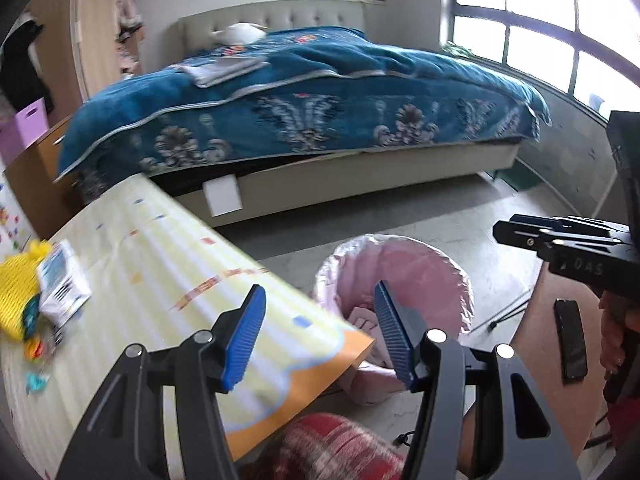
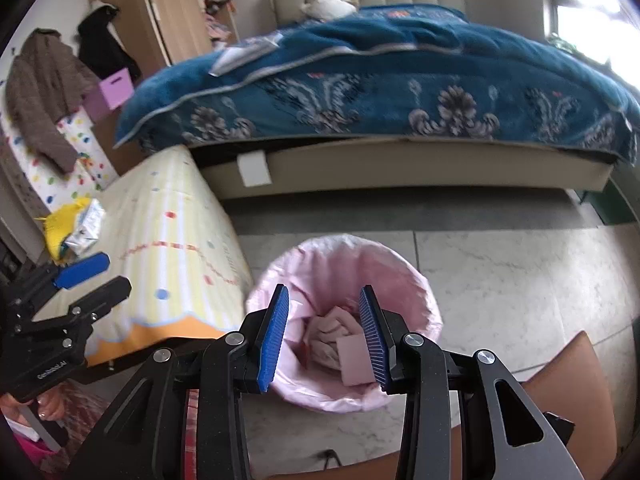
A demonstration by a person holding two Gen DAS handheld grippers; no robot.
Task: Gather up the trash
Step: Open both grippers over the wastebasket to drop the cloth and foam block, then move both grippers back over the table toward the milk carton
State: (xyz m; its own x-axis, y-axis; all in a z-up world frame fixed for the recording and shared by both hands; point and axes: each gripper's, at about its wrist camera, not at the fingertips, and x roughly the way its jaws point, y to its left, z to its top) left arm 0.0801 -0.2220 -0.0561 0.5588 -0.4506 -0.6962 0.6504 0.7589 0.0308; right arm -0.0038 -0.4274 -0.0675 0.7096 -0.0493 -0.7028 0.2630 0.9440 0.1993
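Here, operator, is the scene line by line.

Left hand-held gripper [image 1: 320, 336]: you hold it with the two blue ribbed fingers wide apart and nothing between them; it hangs above the corner of the surface, with the bin just behind.

Right hand-held gripper [image 2: 323, 334]: your fingers here are also spread and grip nothing; they frame the mouth of the bin from above.

Round bin with pink plastic liner [image 2: 400, 276]: it stands on the pale tiled floor [image 2: 520, 280], just beside the corner of the surface, between the surface and the bed.

Inside the bin: crumpled pink paper or cloth [image 2: 332, 332] and a flat pink rectangular piece [image 2: 354, 362] lie at the bottom.

Surface with yellow striped cover and orange edge [image 1: 168, 264]: it is low, and one end comes close to the bed.

Trash on the surface: a yellow net bag [image 1: 16, 284] with a white-and-blue printed packet [image 1: 64, 280] resting on it, at the far end, well apart from the bin; small coloured scraps [image 1: 36, 376] lie near them, too blurred to name.

Bed with blue flowered blanket [image 1: 320, 104]: it fills the background.

Black flat phone-like object [image 1: 570, 340]: it lies on a brown seat [image 1: 540, 320] at your right.
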